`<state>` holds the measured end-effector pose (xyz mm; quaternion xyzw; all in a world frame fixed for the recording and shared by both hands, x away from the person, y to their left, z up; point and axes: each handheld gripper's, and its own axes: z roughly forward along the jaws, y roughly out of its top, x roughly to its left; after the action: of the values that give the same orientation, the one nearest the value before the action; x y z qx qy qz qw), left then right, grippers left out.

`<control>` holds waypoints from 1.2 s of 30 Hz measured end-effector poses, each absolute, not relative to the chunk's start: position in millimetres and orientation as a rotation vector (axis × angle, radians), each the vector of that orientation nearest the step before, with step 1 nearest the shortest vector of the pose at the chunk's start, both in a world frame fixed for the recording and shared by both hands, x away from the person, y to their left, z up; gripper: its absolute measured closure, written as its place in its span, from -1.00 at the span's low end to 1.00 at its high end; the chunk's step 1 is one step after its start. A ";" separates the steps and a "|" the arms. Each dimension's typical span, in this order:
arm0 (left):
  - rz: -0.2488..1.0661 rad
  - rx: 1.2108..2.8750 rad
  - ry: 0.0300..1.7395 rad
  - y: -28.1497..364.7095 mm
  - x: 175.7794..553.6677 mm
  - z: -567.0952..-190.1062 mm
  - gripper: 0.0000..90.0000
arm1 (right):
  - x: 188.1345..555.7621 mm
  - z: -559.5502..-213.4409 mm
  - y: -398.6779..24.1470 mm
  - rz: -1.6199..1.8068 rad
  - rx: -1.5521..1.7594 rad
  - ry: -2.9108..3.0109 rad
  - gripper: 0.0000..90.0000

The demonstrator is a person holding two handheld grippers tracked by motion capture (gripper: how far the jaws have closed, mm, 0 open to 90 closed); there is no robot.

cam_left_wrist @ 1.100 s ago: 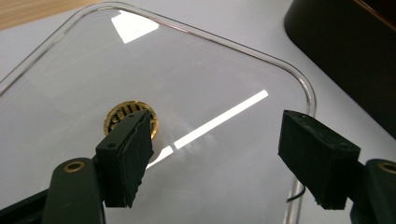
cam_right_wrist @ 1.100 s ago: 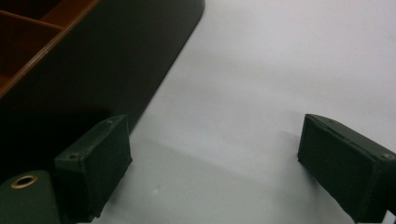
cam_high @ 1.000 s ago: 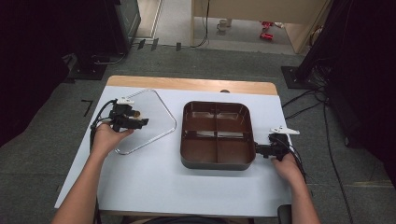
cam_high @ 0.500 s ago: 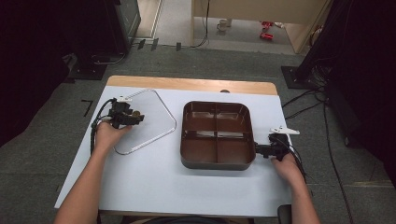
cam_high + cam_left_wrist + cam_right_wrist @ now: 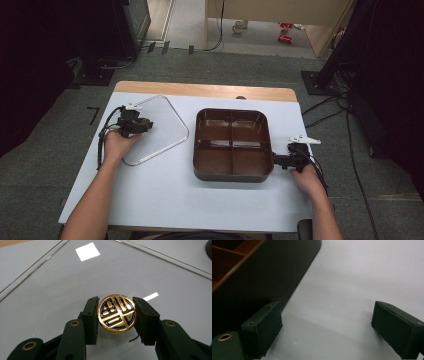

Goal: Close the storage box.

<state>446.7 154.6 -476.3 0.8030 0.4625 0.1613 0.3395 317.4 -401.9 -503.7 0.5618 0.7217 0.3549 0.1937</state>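
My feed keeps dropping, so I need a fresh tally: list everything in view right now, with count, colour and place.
Table: one, white top, wooden far edge.
Tray: one, brown, four compartments, table centre-right.
Lid: one, clear, flat on table's left.
Knob: one, gold and black, on lid centre.
Left hand-held gripper: one, black, jaws either side of knob.
Right hand-held gripper: one, black, open, beside tray's right wall.

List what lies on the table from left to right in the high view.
Left gripper → clear lid → brown four-compartment tray → right gripper.
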 end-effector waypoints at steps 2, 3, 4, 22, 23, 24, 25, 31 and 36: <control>0.406 2.082 1.215 155.0 446.9 -476.0 0.31 | 317.4 -503.7 -401.9 0.995 1.576 2.024 -0.80; 0.398 2.076 1.226 155.3 447.1 -475.6 0.31 | 317.4 -503.7 -401.9 0.995 1.576 2.024 -0.80; 0.396 2.074 1.232 155.2 447.2 -475.2 0.31 | 317.4 -503.7 -401.9 0.996 1.576 2.024 -0.80; 0.362 2.071 1.217 159.6 442.2 -451.3 0.32 | 317.4 -503.7 -402.0 0.997 1.576 2.025 -0.80; 0.369 2.076 1.207 159.1 440.7 -448.6 0.32 | 317.4 -503.7 -402.0 0.997 1.576 2.026 -0.80; 0.369 2.079 1.196 158.8 439.5 -446.0 0.32 | 317.4 -503.7 -402.0 0.997 1.576 2.025 -0.80; 0.367 2.077 1.191 158.2 438.1 -443.6 0.32 | 317.4 -503.7 -402.0 0.997 1.576 2.025 -0.80; 0.349 2.075 1.149 155.0 431.3 -426.7 0.32 | 317.4 -503.7 -402.0 0.997 1.576 2.025 -0.80; 0.351 2.059 1.103 150.8 424.7 -409.6 0.32 | 317.4 -503.7 -402.0 0.997 1.576 2.026 -0.80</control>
<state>424.7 150.8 -409.6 0.8063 0.4319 0.1375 0.3801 317.4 -402.0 -503.7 0.5616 0.7219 0.3553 0.1929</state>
